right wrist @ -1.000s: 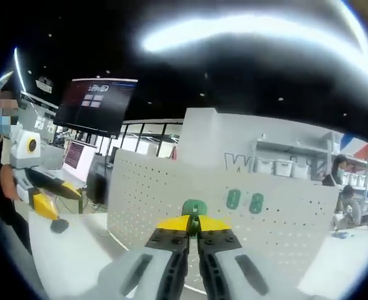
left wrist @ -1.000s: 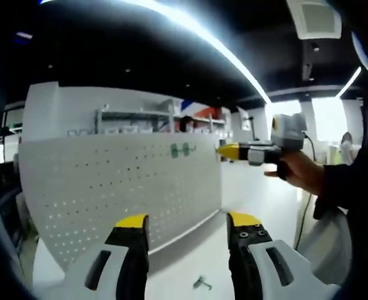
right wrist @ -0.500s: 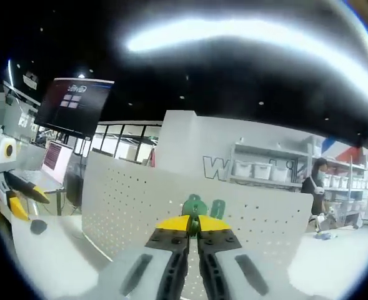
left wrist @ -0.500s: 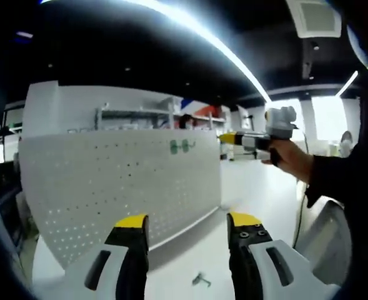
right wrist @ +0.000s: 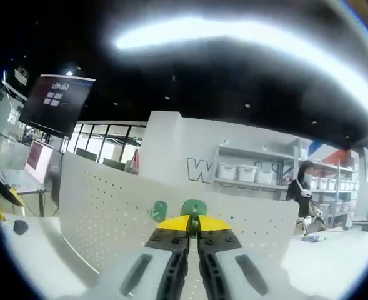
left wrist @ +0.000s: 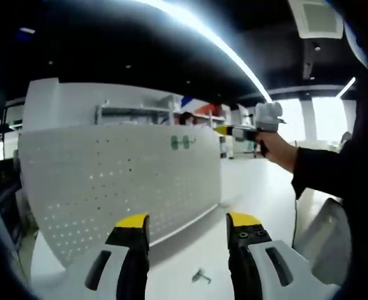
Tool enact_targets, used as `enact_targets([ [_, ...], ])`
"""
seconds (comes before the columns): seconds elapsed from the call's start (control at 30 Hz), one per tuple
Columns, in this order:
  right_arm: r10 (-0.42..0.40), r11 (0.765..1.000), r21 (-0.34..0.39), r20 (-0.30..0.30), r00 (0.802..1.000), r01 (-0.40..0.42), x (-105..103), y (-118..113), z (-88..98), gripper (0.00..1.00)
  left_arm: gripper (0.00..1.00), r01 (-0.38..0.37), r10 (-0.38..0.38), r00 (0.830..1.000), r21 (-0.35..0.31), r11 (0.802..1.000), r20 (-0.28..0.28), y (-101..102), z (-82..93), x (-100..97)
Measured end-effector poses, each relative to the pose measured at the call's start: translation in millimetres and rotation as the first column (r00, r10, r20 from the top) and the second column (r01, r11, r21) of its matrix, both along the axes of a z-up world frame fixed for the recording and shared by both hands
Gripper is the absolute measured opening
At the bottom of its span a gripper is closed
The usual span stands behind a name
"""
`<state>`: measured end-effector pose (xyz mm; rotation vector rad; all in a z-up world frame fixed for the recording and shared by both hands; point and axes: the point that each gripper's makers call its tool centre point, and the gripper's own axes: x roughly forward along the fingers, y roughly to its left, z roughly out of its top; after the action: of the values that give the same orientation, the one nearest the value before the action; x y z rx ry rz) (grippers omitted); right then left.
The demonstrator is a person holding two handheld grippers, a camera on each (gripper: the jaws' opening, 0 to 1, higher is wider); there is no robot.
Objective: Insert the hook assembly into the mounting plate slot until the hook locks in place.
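My right gripper (right wrist: 193, 225) has its yellow-tipped jaws pinched narrow on a green plastic hook assembly (right wrist: 194, 208), which pokes up just past the tips. Directly ahead stands the white perforated mounting plate (right wrist: 109, 212), with a second green hook (right wrist: 159, 210) on it left of my tips. My left gripper (left wrist: 187, 220) hangs wide open and holds nothing, with a small metal clip (left wrist: 200, 275) lying on the white table (left wrist: 258, 187) between its jaws.

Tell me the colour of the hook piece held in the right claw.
Green. The hook piece shows best in the right gripper view, pinched between the right claw tips in front of the white pegboard.
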<state>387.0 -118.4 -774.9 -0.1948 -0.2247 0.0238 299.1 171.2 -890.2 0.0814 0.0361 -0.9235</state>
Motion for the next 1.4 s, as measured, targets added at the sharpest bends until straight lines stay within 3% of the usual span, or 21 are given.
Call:
enact_targets([
  [0.83,-0.048,0.999,0.017,-0.003,0.999,0.048,64.3,-34.7,-14.0,0.01,0.48,-0.027,0.028,0.999,0.027,0.999,-0.033,4.8,-13.2,3.1],
  [1.4,-0.058,0.998,-0.004,-0.003,0.998,0.058,83.1,-40.8,-20.9,0.01,0.46,-0.044,0.045,0.998,0.032,0.999,-0.048,8.9,-18.0,7.6],
])
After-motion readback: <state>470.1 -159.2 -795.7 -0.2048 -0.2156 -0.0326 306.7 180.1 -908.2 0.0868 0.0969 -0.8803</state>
